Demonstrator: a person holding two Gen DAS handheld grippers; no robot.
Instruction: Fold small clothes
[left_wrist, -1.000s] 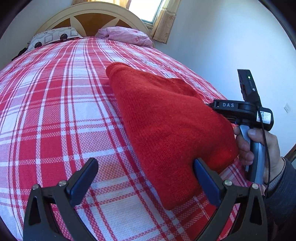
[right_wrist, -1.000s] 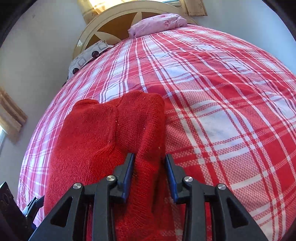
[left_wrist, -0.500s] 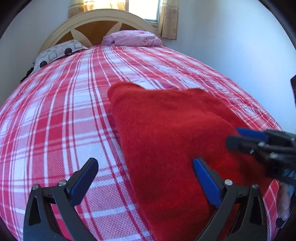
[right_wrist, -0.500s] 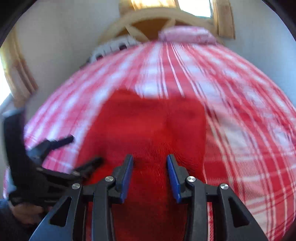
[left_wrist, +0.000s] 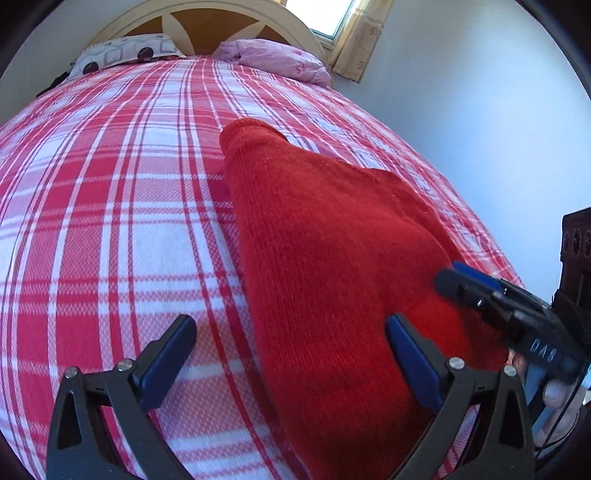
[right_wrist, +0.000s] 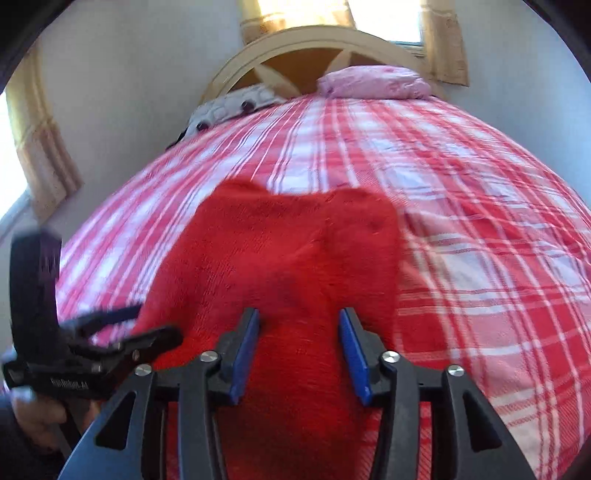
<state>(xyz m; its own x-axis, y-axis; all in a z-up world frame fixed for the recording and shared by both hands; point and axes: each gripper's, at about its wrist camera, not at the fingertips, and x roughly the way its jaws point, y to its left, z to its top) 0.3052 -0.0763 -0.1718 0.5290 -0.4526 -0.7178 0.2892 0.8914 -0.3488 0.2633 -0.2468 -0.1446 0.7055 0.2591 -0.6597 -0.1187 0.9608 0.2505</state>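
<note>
Right gripper (right_wrist: 299, 350) jaws just widened over fuzzy knit sweater (right_wrist: 288, 266).

Two hand-held grippers share one build: black angular frames with triangular cut-outs, silver screw heads at the pivots and blue pads lining the jaws. The left gripper (left_wrist: 291, 354) carries small white lettering on its body; the right gripper (right_wrist: 299, 350) bears "DAS".

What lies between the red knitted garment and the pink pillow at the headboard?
Only bare red-and-white checked bedspread lies between the red knitted garment and the pink pillow, clearest in the left wrist view.
</note>
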